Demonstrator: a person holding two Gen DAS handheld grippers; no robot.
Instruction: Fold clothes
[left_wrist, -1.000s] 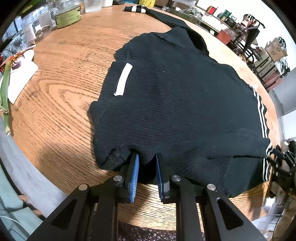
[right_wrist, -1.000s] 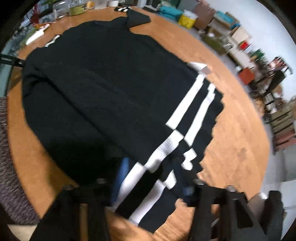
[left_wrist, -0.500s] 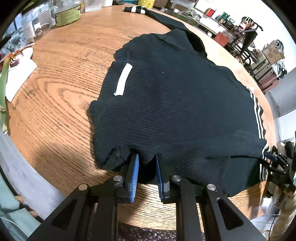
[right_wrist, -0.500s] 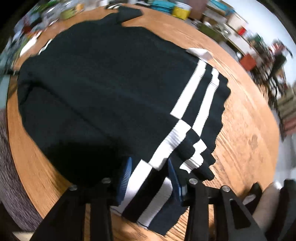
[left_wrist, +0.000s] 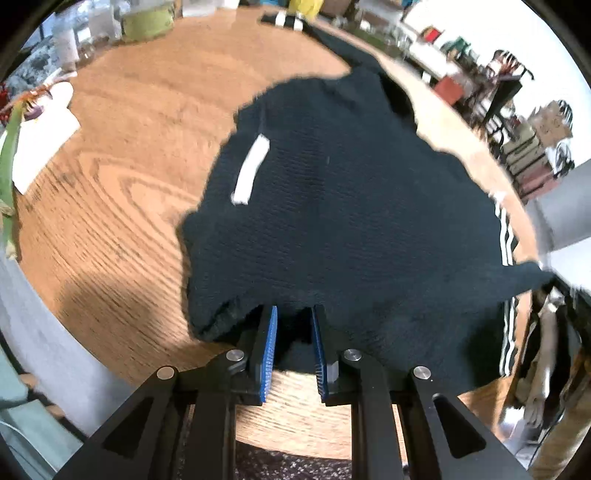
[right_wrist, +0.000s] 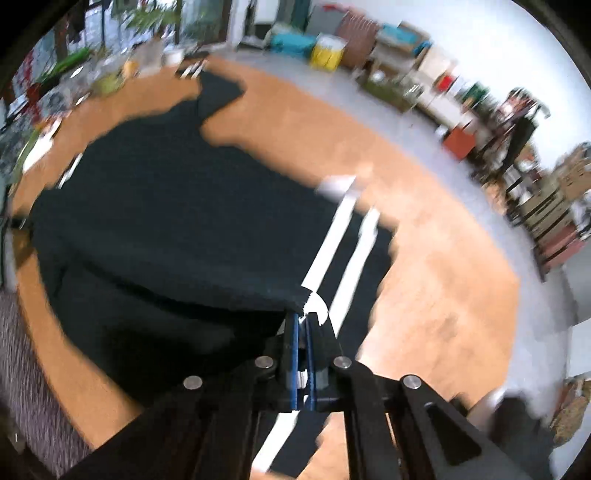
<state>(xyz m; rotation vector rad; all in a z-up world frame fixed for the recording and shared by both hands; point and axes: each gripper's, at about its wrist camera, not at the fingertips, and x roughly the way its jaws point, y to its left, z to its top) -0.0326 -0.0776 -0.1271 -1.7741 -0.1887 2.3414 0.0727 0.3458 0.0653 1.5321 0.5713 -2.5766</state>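
**One black sweater, two grippers, the near hem coming up off the table**

There is one black sweater (left_wrist: 351, 221) on the round wooden table (left_wrist: 122, 147), with one white label (left_wrist: 251, 173) near its left edge and two white stripes (right_wrist: 343, 236) down its right side. Two grippers work on it.

Left of the label, on the table's edge, lie one white paper (left_wrist: 44, 144) and a green leaf (left_wrist: 9, 155); beyond the label stands a green-labelled jar (left_wrist: 147, 22).

The left gripper (left_wrist: 293, 347) stands partly open at the near hem, its blue pads (left_wrist: 269, 350) on either side of a bunch of black cloth; whether they press on it is not clear. It looks the same as a second earlier.

The right gripper (right_wrist: 302, 332) has just been closing: half a second ago its jaws stood apart astride the striped hem; now they are all but shut, pinching that hem at a white stripe, and the edge has risen off the table into a taut fold running leftward.

Only the left wrist view shows the label and the far sleeve's striped cuff (left_wrist: 288, 18). Only the right wrist view shows the pinch itself and the bare table right of the stripes; it is heavily blurred.
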